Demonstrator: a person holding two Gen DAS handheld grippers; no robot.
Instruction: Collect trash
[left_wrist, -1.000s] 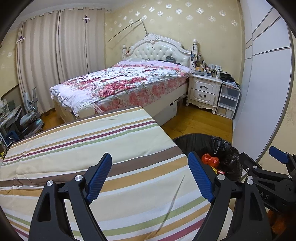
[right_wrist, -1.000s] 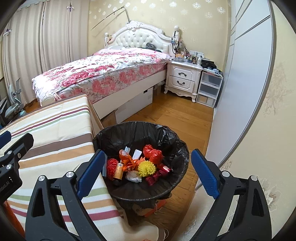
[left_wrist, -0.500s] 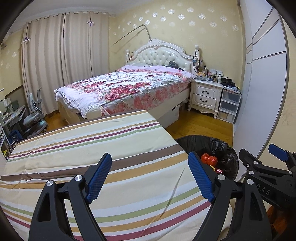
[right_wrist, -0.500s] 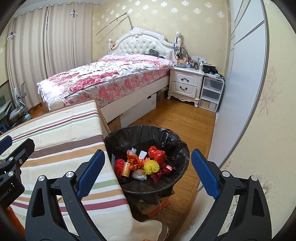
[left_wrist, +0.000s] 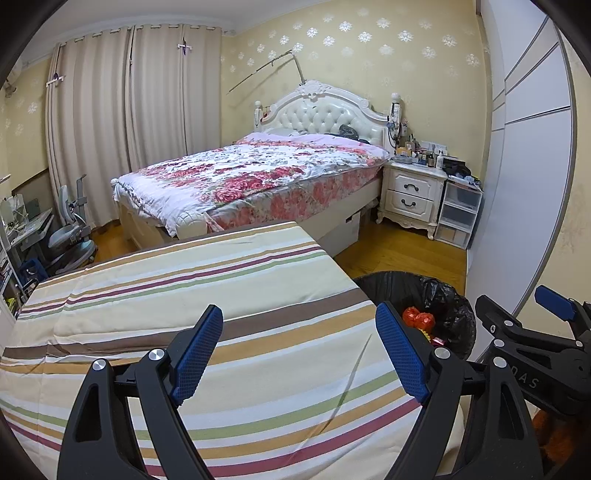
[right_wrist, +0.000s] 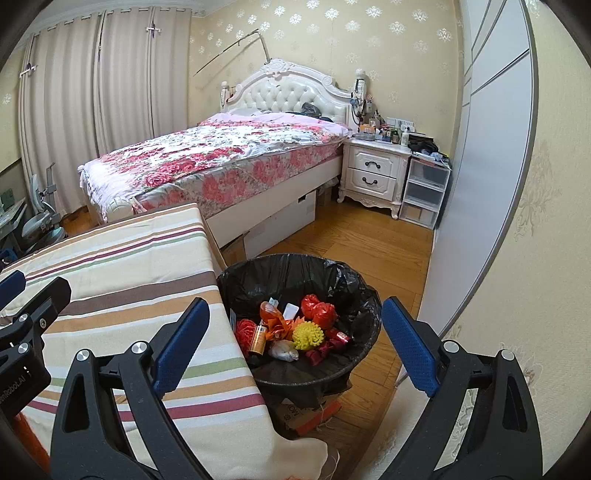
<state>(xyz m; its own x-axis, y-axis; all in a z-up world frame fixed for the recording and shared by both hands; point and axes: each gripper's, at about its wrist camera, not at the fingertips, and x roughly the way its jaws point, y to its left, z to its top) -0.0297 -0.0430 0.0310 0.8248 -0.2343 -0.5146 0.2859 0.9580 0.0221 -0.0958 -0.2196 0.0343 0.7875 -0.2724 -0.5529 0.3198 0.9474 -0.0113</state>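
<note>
A black-lined trash bin stands on the floor beside the striped table. It holds several pieces of trash: a yellow ball, red wrappers, an orange bottle. My right gripper is open and empty, raised above the bin's near side. My left gripper is open and empty above the striped table. The bin shows at the right in the left wrist view, next to the right gripper's body.
A bed with a floral cover lies behind the table. A white nightstand and plastic drawers stand at the back right. A white wardrobe runs along the right. Wood floor lies between bed and bin.
Both grippers have drawn back and lifted a little; the bin and table edge sit farther away in both views. Both stay open and empty.
</note>
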